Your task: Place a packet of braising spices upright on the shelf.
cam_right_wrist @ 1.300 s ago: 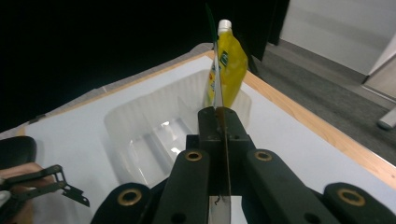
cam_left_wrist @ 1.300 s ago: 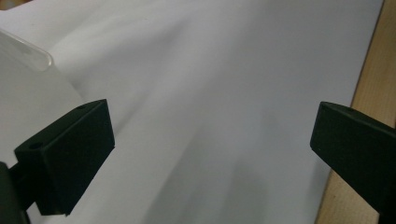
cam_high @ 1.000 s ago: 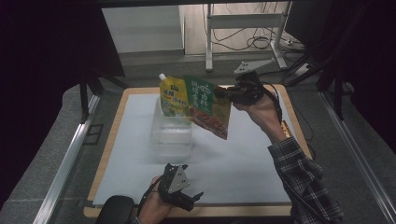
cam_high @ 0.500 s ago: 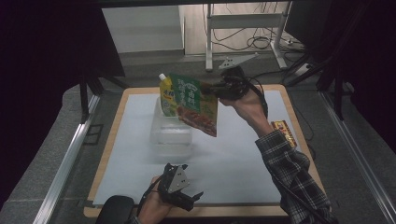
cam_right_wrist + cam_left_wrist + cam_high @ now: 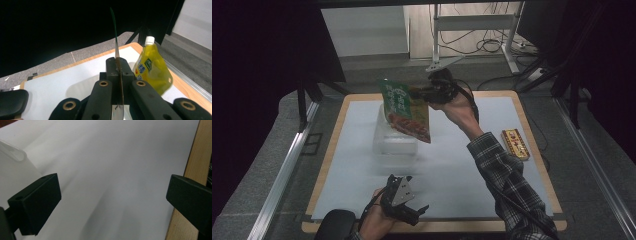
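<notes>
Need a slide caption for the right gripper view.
Right gripper clamps a green pouch edge-on; yellow spouted pouch beyond.

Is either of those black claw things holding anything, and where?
The right gripper pinches the green flat food pouch by its edge, above the clear plastic container. The left gripper is open, holding nothing.
</notes>
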